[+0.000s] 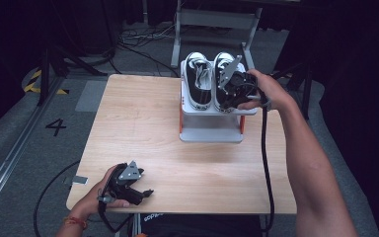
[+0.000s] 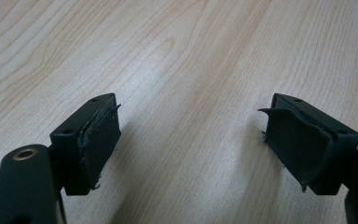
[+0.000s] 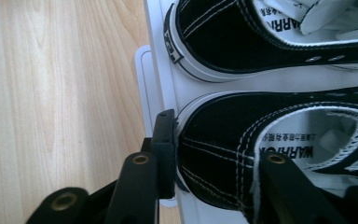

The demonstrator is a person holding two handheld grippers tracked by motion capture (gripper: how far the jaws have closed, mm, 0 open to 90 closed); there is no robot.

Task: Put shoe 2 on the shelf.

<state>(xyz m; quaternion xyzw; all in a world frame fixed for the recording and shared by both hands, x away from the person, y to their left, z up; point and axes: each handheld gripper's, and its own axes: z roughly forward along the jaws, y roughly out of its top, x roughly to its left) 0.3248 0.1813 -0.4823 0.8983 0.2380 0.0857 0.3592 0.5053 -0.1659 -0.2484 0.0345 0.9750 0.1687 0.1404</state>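
Two black canvas sneakers with white soles stand side by side on the top shelf of a small white rack (image 1: 211, 131). My right gripper (image 1: 225, 97) is at the heel of the right sneaker (image 1: 222, 62). In the right gripper view one jaw presses the outside of that sneaker's heel (image 3: 214, 140) and the other reaches inside its opening, so my right gripper (image 3: 216, 161) is shut on the heel wall. The left sneaker (image 1: 198, 81) (image 3: 261, 42) lies untouched beside it. My left gripper (image 1: 146, 194) (image 2: 191, 140) rests open near the table's front left edge with nothing between its jaws.
The rack (image 3: 161, 60) stands at the back right of a light wooden table (image 1: 138, 123). A cable runs from the right gripper down across the table's right side. Beyond the table are a metal stand, floor cables and a floor mark "4".
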